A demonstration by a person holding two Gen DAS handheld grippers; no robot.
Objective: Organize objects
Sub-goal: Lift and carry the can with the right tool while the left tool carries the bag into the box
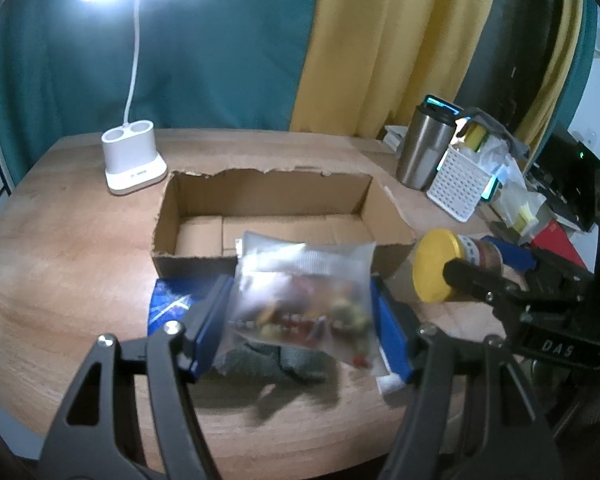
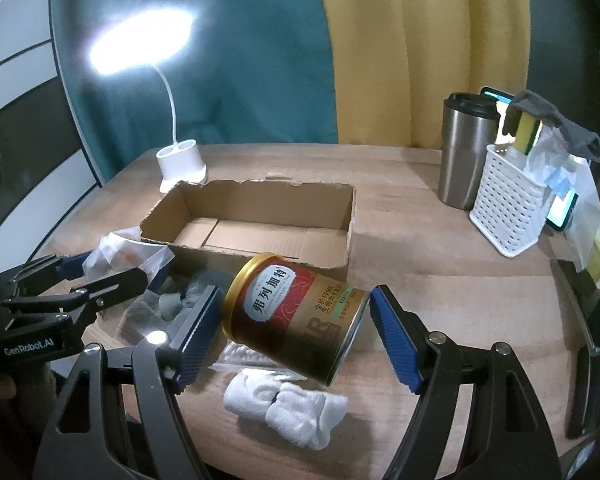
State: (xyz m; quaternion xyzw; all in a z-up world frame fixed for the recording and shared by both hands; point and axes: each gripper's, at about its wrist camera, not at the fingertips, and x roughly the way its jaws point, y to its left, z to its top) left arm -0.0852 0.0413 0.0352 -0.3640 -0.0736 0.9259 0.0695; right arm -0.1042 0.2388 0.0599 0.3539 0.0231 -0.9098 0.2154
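Observation:
My left gripper point(image 1: 300, 312) is shut on a clear plastic bag of snacks point(image 1: 304, 280), held just above the table in front of an open cardboard box point(image 1: 268, 188). Beneath the bag lie a grey sock point(image 1: 276, 360) and a blue packet point(image 1: 172, 300). My right gripper point(image 2: 296, 308) is shut on a red and gold can point(image 2: 296, 316) with a yellow lid point(image 1: 436, 264), tilted on its side near the cardboard box point(image 2: 260, 200). In the right wrist view the left gripper point(image 2: 116, 266) shows at the left with the bag point(image 2: 124, 248). A white rolled sock point(image 2: 288, 408) lies below the can.
A white desk lamp point(image 1: 134, 164) stands lit behind the box on the wooden table point(image 1: 80, 240). At the back right stand a steel tumbler point(image 2: 464, 152) and a white perforated basket point(image 2: 508, 216) stuffed with sponges and bags, with a phone point(image 2: 562, 208) beside it.

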